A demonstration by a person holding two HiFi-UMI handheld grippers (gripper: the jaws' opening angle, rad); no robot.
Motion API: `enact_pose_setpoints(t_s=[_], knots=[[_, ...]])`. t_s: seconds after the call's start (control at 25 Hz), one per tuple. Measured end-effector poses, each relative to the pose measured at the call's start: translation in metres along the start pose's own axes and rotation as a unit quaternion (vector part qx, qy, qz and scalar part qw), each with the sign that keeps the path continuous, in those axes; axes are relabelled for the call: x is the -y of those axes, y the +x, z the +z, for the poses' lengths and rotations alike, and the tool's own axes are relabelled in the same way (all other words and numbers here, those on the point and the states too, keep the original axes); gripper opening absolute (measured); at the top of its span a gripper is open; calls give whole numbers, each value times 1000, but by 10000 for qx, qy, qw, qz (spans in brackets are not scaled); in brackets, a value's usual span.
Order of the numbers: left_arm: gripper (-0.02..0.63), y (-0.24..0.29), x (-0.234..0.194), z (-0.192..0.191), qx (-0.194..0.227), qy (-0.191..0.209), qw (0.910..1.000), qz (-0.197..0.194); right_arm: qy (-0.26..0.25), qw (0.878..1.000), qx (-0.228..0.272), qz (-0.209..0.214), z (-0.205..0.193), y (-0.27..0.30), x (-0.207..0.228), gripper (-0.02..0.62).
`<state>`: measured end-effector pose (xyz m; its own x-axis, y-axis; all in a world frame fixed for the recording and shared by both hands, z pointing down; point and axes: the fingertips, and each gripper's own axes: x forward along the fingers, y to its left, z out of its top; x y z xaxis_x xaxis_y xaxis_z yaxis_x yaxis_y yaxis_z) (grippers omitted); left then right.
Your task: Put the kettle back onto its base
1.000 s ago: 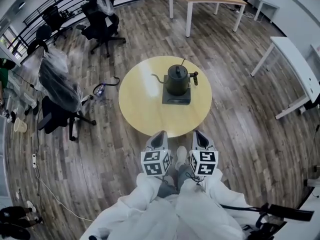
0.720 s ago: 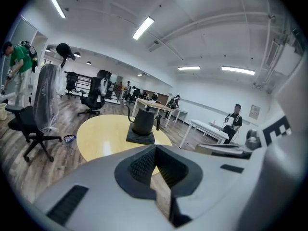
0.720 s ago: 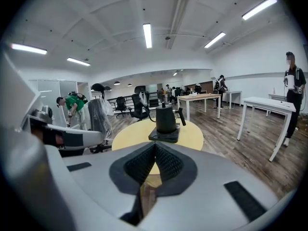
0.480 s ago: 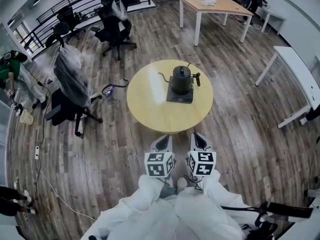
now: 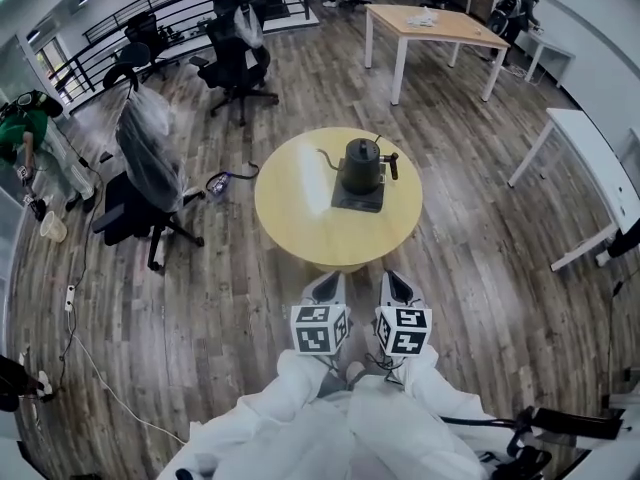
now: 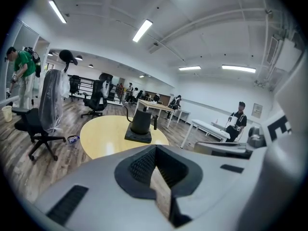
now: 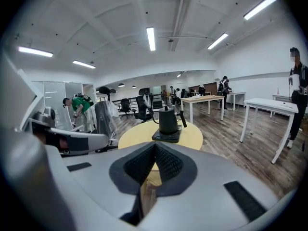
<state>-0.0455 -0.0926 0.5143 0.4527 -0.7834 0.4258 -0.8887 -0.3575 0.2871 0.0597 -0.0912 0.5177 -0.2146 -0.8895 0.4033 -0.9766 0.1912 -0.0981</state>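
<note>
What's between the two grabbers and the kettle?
Nothing much. In the head view, only a strip of wood floor and bare yellow table lie between the left gripper, the right gripper and the kettle.

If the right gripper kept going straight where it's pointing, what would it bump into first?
The right gripper aims at the round yellow wooden table; it would likely hit its top near the black gooseneck kettle on its dark square base. Nothing stands between, though depth is unclear.
</note>
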Motion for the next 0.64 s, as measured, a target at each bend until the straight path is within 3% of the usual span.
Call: enact_pose_setpoints(t_s=[0.64], knots=[[0, -1, -19, -20, -196, -58, 9998, 89, -23, 10000, -49, 52, -8, 13, -7, 12]])
